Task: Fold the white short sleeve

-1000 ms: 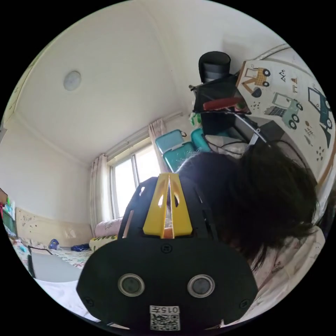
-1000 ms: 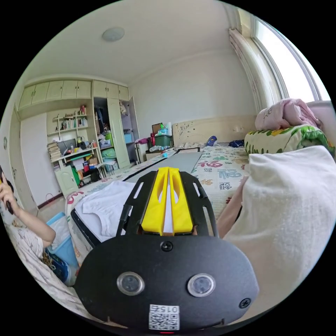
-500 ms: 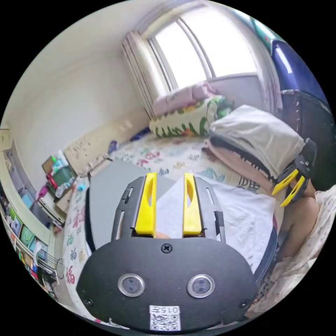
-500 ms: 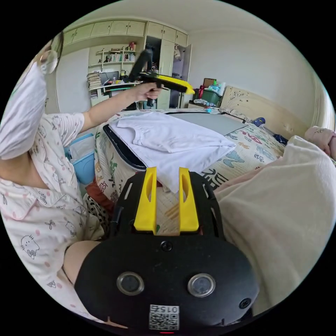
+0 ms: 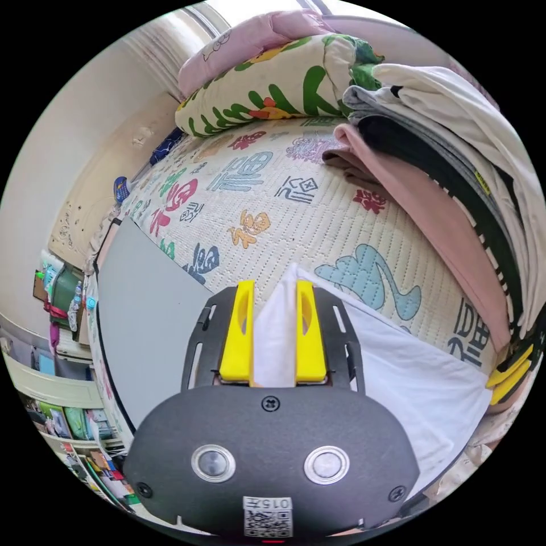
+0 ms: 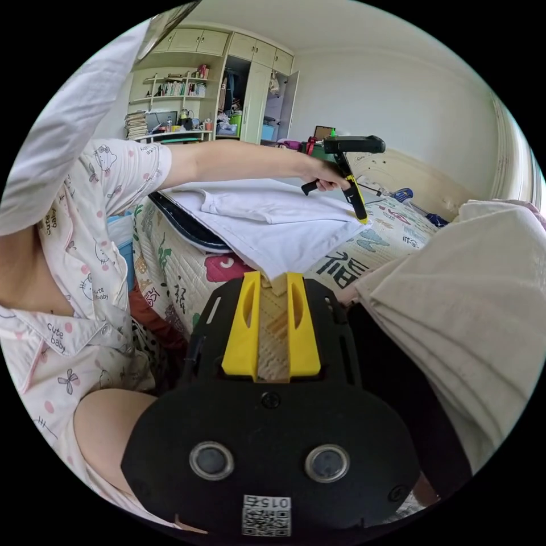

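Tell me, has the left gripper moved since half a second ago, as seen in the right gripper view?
Yes. The left gripper has come down from above the white shirt to the shirt's far corner, toward the headboard, jaws pointing down.

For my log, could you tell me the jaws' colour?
Yellow, clearest in the left gripper view.

Open quilted bed cover (image 5: pixel 284 193) beyond the white short sleeve (image 5: pixel 409 387), a free lane toward the pillow (image 5: pixel 267 85); the stack of folded clothes (image 5: pixel 455 187) walls off one side, the grey board (image 5: pixel 148 318) lies flat on the other, nothing standing on it
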Demonstrator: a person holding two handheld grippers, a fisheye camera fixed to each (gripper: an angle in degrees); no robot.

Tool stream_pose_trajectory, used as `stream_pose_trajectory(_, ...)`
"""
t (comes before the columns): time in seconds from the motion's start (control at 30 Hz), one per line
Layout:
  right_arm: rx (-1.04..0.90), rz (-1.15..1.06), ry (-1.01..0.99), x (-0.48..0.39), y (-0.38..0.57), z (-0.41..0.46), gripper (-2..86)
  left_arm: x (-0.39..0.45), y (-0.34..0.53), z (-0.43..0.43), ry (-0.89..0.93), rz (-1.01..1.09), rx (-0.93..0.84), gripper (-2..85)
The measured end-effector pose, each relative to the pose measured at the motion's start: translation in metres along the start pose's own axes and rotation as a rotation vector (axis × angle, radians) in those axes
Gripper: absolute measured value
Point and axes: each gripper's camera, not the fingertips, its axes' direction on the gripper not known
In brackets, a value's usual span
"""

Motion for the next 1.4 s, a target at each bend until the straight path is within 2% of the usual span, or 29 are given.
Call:
stream_pose_trajectory(0.07, 0.015, 0.011, -0.001, 0.007, 0.006, 0.007, 4.8, 0.011, -0.009, 0.021, 0.059, -0.026, 0.021, 5.9)
stream_pose_trajectory(0.2, 0.052, 0.026, 0.01, 0.017, 0.012, 0.015, 1.6, 0.023, -0.016, 0.039, 0.086, -0.077, 0.062, 2.9)
stream_pose_trajectory(0.3, 0.04, 0.017, 0.042, 0.021, 0.013, 0.028, 3.0, 0.038, -0.023, 0.057, 0.095, -0.112, 0.059, 2.8)
stream_pose_trajectory(0.37, 0.001, 0.003, 0.075, 0.023, 0.014, 0.044, 7.6, 0.057, -0.029, 0.064, 0.093, -0.104, 0.068, 3.8)
stream_pose_trajectory(0.5, -0.037, 0.015, 0.086, 0.032, 0.014, 0.072, 7.8, 0.091, -0.038, 0.08, 0.059, -0.1, 0.041, 6.7)
stream_pose_trajectory(0.73, -0.023, 0.053, 0.146, 0.05, 0.023, 0.103, 0.4, 0.158, -0.047, 0.095, 0.043, -0.114, 0.033, 1.6)
stream_pose_trajectory(0.8, 0.014, 0.072, 0.115, 0.055, 0.033, 0.108, 0.9, 0.176, -0.047, 0.09, 0.014, -0.102, 0.041, 1.2)
stream_pose_trajectory(0.87, 0.043, 0.074, 0.047, 0.058, 0.05, 0.121, 5.3, 0.194, -0.045, 0.084, 0.004, -0.108, 0.048, 1.0)
stream_pose_trajectory(1.0, 0.057, 0.024, 0.054, 0.048, 0.062, 0.151, 11.6, 0.218, -0.037, 0.078, -0.008, -0.114, 0.052, 0.7)
stream_pose_trajectory(1.13, 0.064, -0.019, 0.206, 0.037, 0.055, 0.194, 11.1, 0.243, -0.024, 0.074, -0.01, -0.133, 0.052, 0.7)
stream_pose_trajectory(1.27, 0.102, -0.004, 0.323, 0.037, 0.068, 0.223, 3.4, 0.268, -0.005, 0.064, -0.021, -0.148, 0.057, 0.6)
stream_pose_trajectory(1.4, 0.18, -0.03, 0.424, 0.034, 0.083, 0.226, 6.8, 0.289, 0.012, 0.056, -0.03, -0.152, 0.073, 0.6)
